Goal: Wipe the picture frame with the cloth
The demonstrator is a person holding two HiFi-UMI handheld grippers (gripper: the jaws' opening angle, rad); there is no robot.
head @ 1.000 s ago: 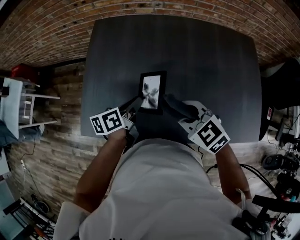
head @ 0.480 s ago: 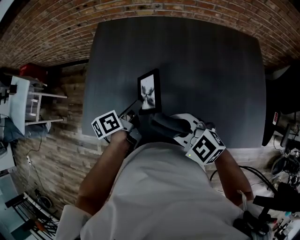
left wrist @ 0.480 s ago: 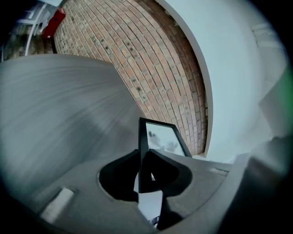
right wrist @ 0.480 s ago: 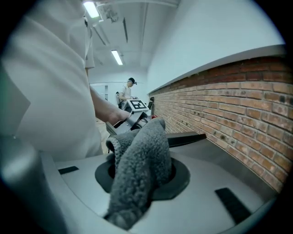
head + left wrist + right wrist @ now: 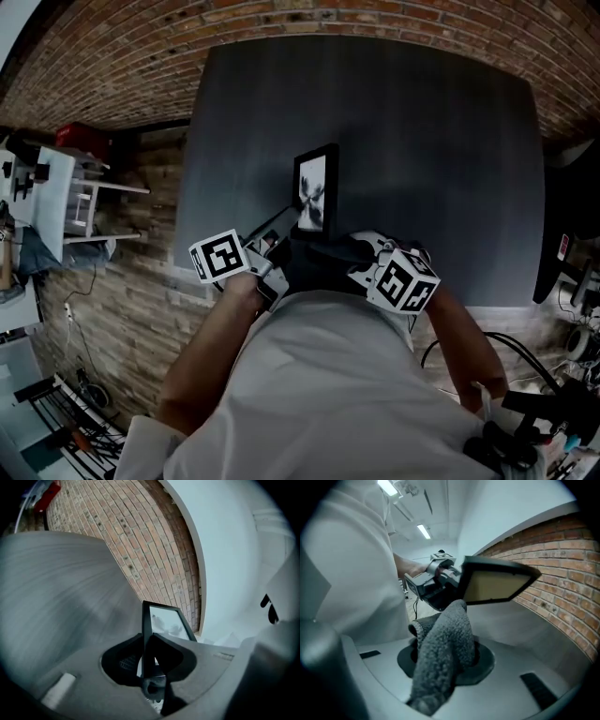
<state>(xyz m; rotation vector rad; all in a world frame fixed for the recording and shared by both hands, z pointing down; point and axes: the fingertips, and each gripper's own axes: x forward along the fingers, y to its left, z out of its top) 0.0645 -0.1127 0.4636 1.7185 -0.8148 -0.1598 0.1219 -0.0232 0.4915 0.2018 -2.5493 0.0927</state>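
The black picture frame is held tilted above the dark table. My left gripper is shut on its lower left edge. In the left gripper view the frame stands edge-on between the jaws of this gripper. My right gripper sits just below the frame, close to the person's body, shut on a dark grey cloth. In the right gripper view the cloth hangs bunched from the jaws, under the frame's tan back, which the left gripper holds.
A brick wall runs along the table's far and left sides. A white shelf unit stands at the left. Cables and gear lie at the lower right. The person's white shirt fills the foreground.
The frame has risen and turned more edge-on in the left gripper. The right gripper with the cloth has dropped from the frame's lower right to just beneath it, nearer the body.
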